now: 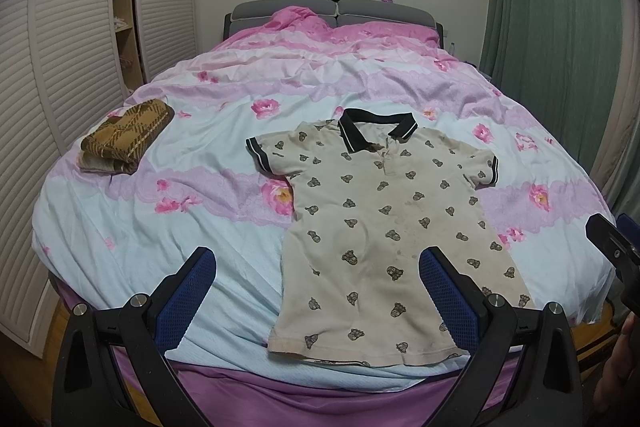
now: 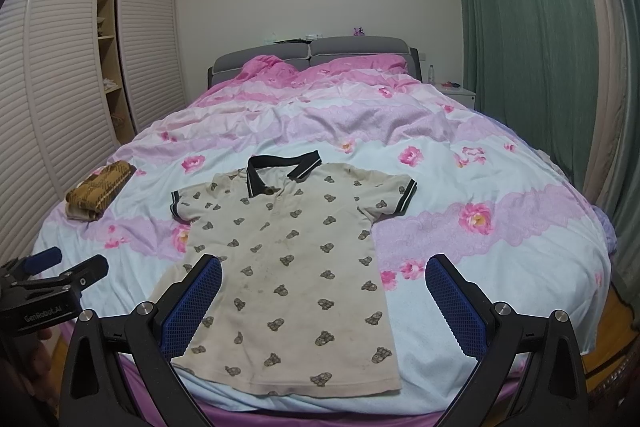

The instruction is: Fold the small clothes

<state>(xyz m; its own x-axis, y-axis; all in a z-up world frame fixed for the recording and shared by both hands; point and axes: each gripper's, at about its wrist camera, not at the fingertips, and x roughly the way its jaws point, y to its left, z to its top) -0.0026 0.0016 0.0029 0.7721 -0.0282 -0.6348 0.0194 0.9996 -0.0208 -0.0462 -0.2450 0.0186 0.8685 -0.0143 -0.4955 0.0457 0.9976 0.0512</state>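
A small beige polo shirt (image 1: 384, 227) with a bear print and a black collar lies flat, face up, near the foot of the bed; it also shows in the right wrist view (image 2: 296, 267). My left gripper (image 1: 318, 263) is open and empty, held above the bed's near edge by the shirt's lower left part. My right gripper (image 2: 324, 271) is open and empty, held above the shirt's lower right part. The left gripper also shows at the left edge of the right wrist view (image 2: 68, 263), and the right one at the right edge of the left wrist view (image 1: 612, 239).
A folded brown plaid garment (image 1: 124, 137) lies at the bed's left side, also in the right wrist view (image 2: 98, 189). The pink floral duvet (image 1: 208, 207) covers the bed. A louvred wardrobe (image 1: 60, 67) stands left, green curtains (image 2: 520, 27) right, and a nightstand (image 2: 456, 91) by the headboard.
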